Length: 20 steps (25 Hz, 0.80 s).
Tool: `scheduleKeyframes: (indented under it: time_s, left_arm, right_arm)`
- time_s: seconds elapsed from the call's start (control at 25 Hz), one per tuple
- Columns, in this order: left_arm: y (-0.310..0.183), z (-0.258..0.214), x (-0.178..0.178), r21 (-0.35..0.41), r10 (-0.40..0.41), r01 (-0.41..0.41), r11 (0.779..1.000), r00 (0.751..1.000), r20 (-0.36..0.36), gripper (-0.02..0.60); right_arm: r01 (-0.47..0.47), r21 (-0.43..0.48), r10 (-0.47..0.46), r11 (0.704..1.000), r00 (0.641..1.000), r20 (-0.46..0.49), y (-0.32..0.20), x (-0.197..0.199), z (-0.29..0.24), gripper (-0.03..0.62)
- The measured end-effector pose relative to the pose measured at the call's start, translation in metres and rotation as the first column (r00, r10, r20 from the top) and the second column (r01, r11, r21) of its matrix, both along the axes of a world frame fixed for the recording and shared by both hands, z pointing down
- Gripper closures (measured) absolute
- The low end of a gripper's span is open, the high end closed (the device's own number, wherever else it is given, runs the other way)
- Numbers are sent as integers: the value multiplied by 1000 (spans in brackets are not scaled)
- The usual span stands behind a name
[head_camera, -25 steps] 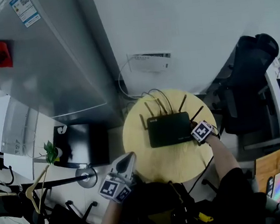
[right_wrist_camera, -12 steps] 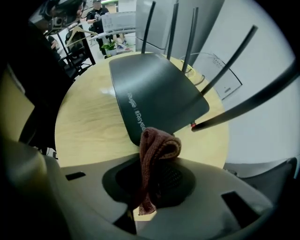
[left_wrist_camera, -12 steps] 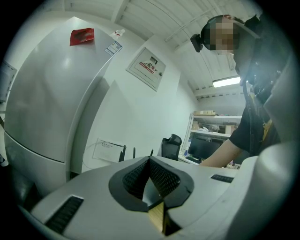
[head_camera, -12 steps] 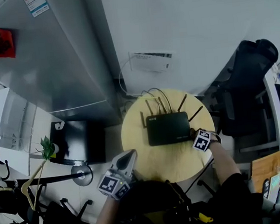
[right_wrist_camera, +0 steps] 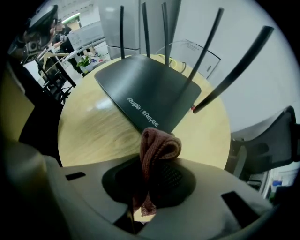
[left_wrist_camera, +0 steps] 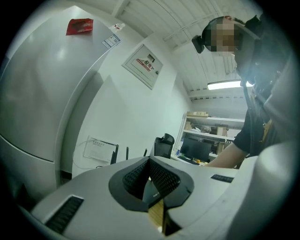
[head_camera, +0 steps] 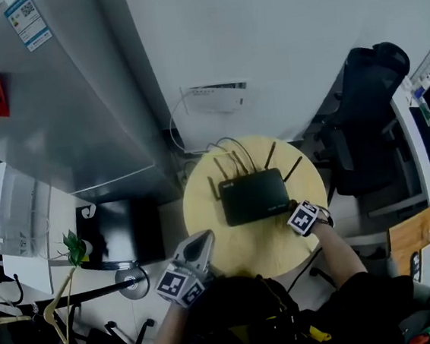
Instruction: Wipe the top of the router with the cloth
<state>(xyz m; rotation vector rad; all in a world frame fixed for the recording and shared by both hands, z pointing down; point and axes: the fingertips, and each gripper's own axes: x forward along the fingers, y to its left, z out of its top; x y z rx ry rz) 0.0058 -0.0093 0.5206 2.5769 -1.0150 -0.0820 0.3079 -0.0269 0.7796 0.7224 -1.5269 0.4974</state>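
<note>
Right gripper (right_wrist_camera: 152, 176) clamped on cloth (right_wrist_camera: 157, 147) beside the router (right_wrist_camera: 147, 89) corner. Left gripper (left_wrist_camera: 151, 187) jaws together, empty, at table (head_camera: 203, 207) edge.

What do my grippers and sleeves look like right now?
Both the left gripper and right gripper have pale grey shells and dark textured linings on the jaws. Each carries a white cube with black square markers. The sleeves are black.

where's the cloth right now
In the right gripper view, the cloth is pinched between the fingers of the right gripper, bunched just before the router's near corner, over the round table.
</note>
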Motion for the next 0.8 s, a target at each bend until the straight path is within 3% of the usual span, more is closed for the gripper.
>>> scheduleKeyframes:
  time_s: [0.16, 0.28, 0.44, 0.56, 0.68, 0.8]
  left_arm:
    - [-8, -6, 3, 13, 47, -47, 999, 999, -12, 580]
    - [-14, -6, 2, 8, 76, -76, 997, 997, -12, 580]
    - [-21, -7, -3, -3, 96, -96, 995, 995, -17, 580]
    - [-27, -8, -8, -7, 111, -111, 994, 994, -24, 580]
    - [-34, -8, -15, -8, 123, -123, 992, 992, -29, 580]
    - [-40, -6, -22, -3, 145, -145, 989, 989, -24, 580]
  right_arm:
    - [-127, -18, 128, 992, 988, 83, 13, -14, 9, 530]
    - [-217, 20, 213, 976, 969, 126, 7, -16, 5, 530]
    - [-335, 28, 324, 942, 928, 185, 5, -22, 4, 530]
    - [-418, -24, 416, 908, 894, 163, 19, -17, 12, 530]
    - [-451, 3, 440, 893, 874, 206, 10, -30, 7, 530]
    - [-471, -42, 469, 881, 862, 193, 20, -40, 12, 530]
